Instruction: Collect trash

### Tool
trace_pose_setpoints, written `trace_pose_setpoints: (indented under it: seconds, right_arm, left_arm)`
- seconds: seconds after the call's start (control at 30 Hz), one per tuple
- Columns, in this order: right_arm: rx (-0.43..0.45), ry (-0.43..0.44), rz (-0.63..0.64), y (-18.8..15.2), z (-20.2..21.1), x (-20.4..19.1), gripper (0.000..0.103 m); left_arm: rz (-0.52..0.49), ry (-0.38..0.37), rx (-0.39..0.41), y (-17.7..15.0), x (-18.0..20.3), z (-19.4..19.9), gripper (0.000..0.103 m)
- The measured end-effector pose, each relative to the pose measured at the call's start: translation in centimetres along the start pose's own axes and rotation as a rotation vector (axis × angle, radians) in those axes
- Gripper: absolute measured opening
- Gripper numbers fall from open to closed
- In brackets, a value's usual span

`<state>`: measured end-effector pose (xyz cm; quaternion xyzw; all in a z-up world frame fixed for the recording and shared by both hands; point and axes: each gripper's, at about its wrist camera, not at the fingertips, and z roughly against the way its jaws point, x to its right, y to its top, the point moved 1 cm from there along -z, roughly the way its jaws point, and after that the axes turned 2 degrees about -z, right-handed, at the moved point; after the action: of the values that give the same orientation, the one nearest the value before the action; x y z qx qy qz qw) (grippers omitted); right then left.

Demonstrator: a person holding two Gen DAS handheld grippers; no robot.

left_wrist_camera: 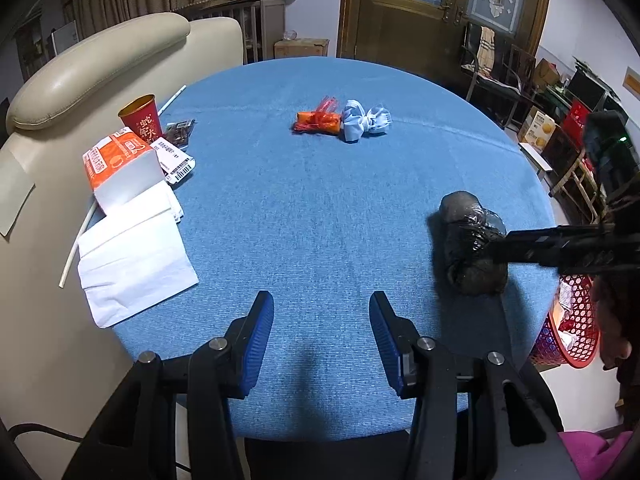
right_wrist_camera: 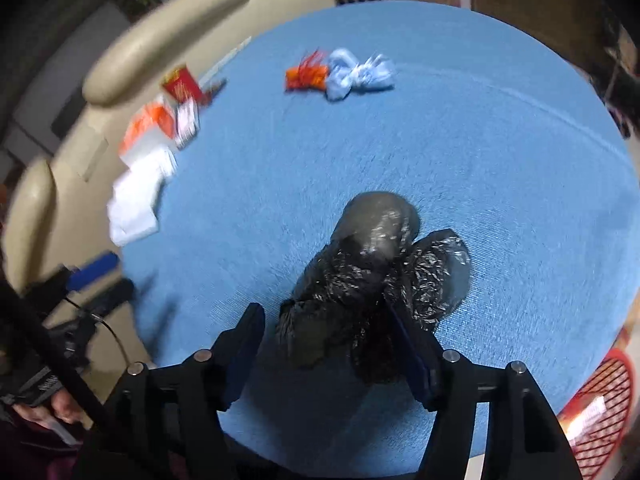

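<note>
A crumpled black plastic bag (left_wrist_camera: 470,246) lies on the blue round table (left_wrist_camera: 320,208) at the right. My right gripper (right_wrist_camera: 324,328) is open with its fingers around the near end of the black bag (right_wrist_camera: 372,276); it also shows from the side in the left wrist view (left_wrist_camera: 498,246). My left gripper (left_wrist_camera: 322,332) is open and empty above the table's near edge. An orange wrapper (left_wrist_camera: 318,120) and a light blue knotted bag (left_wrist_camera: 364,120) lie at mid-table. A red paper cup (left_wrist_camera: 140,118), an orange-and-white carton (left_wrist_camera: 120,164) and white napkins (left_wrist_camera: 132,256) sit at the left.
A red mesh basket (left_wrist_camera: 568,320) holding some trash stands on the floor to the right of the table; it also shows in the right wrist view (right_wrist_camera: 600,404). A beige sofa (left_wrist_camera: 80,80) is against the table's left. A white straw (left_wrist_camera: 76,248) lies by the napkins.
</note>
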<state>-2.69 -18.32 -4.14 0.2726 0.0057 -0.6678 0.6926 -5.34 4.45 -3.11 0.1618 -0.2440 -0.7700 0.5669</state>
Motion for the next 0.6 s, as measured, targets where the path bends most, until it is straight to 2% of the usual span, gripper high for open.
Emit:
trace_pose_setpoints:
  seconds: [0.13, 0.3, 0.37, 0.6]
  right_arm:
    - [0.066, 0.061, -0.090, -0.6, 2.4, 2.1, 0.071]
    - [0.092, 0.028, -0.168, -1.4, 3.2, 3.7, 0.071]
    - [0.084, 0.005, -0.205, -1.6, 2.9, 4.3, 0.071]
    - [0.056, 0.080, -0.304, -1.2, 0.6, 4.4, 0.071]
  left_arm:
    - [-0.009, -0.001, 0.000, 0.1, 0.5, -0.1, 0.051]
    - [-0.004, -0.011, -0.010, 0.2, 0.8, -0.4, 0.051]
    - [-0.004, -0.019, -0.013, 0.2, 1.0, -0.5, 0.051]
    - [-0.013, -0.022, -0.020, 0.1, 1.4, -0.7, 0.051]
